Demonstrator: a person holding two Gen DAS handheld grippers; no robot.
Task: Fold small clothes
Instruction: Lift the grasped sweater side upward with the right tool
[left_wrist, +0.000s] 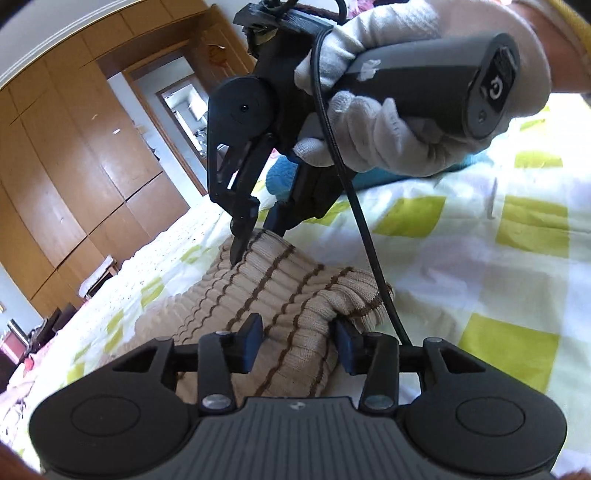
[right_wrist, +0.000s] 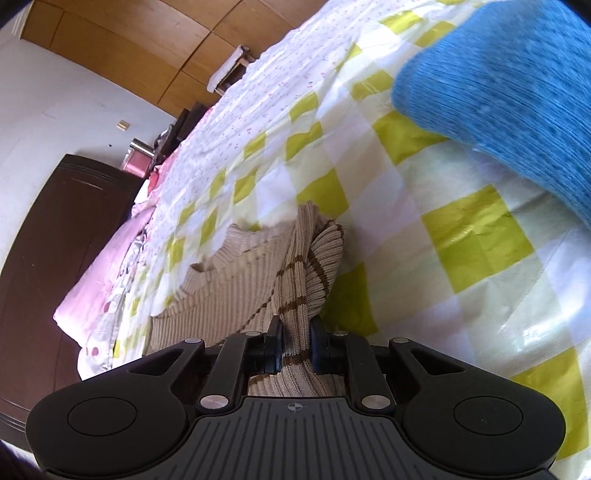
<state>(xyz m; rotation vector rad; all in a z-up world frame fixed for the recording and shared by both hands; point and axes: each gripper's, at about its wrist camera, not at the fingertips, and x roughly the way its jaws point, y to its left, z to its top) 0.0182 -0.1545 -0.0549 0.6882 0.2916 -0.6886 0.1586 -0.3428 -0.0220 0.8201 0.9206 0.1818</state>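
A beige ribbed knit garment with brown stripes (left_wrist: 266, 291) lies bunched on the checked bedspread (left_wrist: 480, 258). My left gripper (left_wrist: 295, 345) has a thick fold of it between its pads, jaws fairly wide around the bunch. My right gripper (right_wrist: 295, 345) is shut on another edge of the same garment (right_wrist: 236, 291). In the left wrist view the right gripper (left_wrist: 255, 232), held by a gloved hand (left_wrist: 373, 122), pinches the garment's far edge.
A blue knit garment (right_wrist: 509, 103) lies on the bed beyond the beige one, also partly visible in the left wrist view (left_wrist: 280, 173). Wooden wardrobes (left_wrist: 74, 166) and a doorway stand past the bed edge. A dark headboard (right_wrist: 55, 258) and pink bedding (right_wrist: 107, 273) sit at the left.
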